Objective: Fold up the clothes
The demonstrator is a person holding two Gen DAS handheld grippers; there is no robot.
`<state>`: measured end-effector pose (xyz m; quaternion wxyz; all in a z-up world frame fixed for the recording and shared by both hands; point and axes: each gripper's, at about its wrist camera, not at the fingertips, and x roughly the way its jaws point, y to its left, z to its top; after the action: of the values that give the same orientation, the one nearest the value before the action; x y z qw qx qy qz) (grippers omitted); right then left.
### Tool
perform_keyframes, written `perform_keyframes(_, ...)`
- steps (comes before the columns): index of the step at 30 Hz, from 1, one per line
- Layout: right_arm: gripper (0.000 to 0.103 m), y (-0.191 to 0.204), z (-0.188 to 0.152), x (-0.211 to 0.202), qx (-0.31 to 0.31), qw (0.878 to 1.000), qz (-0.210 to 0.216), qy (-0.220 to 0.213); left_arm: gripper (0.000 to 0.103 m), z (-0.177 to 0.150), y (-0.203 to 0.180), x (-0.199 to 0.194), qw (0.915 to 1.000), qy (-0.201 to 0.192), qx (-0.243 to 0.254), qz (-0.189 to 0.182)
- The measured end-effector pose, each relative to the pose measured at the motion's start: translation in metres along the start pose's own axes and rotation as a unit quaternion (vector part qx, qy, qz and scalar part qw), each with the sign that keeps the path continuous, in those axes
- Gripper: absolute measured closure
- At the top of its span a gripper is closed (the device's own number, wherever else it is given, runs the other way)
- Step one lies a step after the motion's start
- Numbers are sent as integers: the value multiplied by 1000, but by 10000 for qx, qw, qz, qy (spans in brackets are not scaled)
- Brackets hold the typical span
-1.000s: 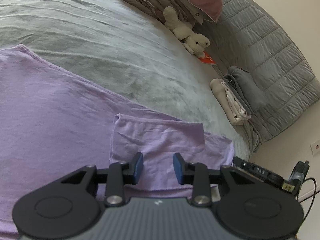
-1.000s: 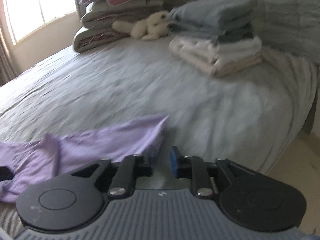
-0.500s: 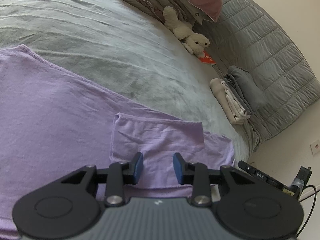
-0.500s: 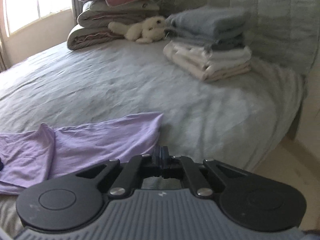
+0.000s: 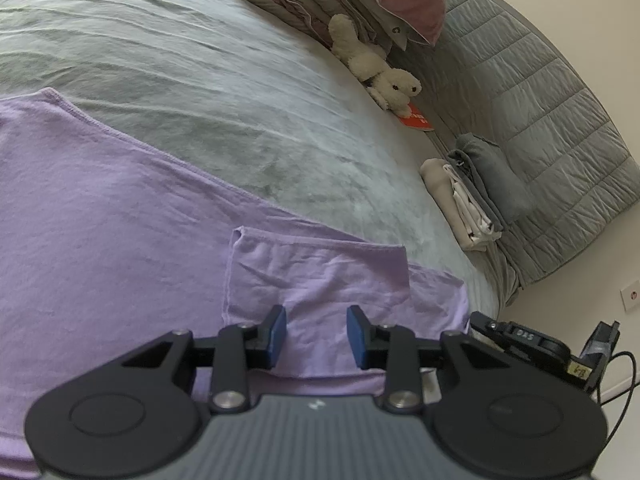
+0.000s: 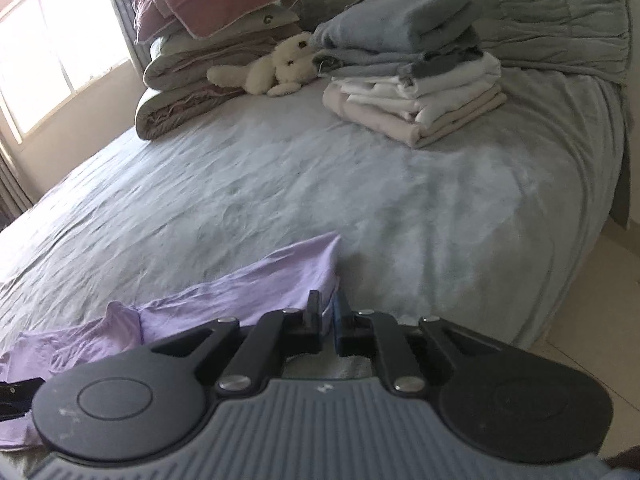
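Soft window daylight, fisheye-warped edges

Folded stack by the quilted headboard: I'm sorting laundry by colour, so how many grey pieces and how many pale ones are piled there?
Grey folded knit pieces: 2
White and cream folded cloth pieces: about 4, layers hard to separate
Total: about 6

A wide bed point(image 5: 224, 92) covered by a wrinkled grey sheet is seen. Spread flat on it is a lilac cotton T-shirt point(image 5: 120, 216). Farther back lie a stack of folded grey and cream clothes point(image 6: 416, 84), a white plush toy point(image 6: 272, 68) and piled folded quilts point(image 6: 192, 92).
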<state>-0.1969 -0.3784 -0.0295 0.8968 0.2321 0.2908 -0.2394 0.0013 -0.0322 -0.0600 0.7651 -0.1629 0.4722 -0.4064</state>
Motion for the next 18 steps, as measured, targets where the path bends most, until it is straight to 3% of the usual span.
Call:
perform_keyframes(4,100,9,-9,9,-440,9987,-251,101,70,1,1,0,10000,2,-11,-7)
perform_keyframes(10,101,31,-23,-15,-1321,9840,-1048,-567,70,2,2,0,10000,-2,-19,-11)
perform_keyframes(14,101,17,-22,-3,-1046,9874,-1173,-183,70,2,1,-1,10000,-1,-9,-13)
perform_keyframes(16,100,7,-18,-6,-744,9906,-1125,-228,70,2,2,-2,10000,-12,-14,-8)
perform_keyframes(17,92,2,-15,-8,-581,9922,-1073,-262,70,2,3,-3,10000,-18,-17,-5)
perform_keyframes(18,90,-3,-12,-9,-433,9938,-990,-264,70,2,3,-4,10000,-24,-20,-2)
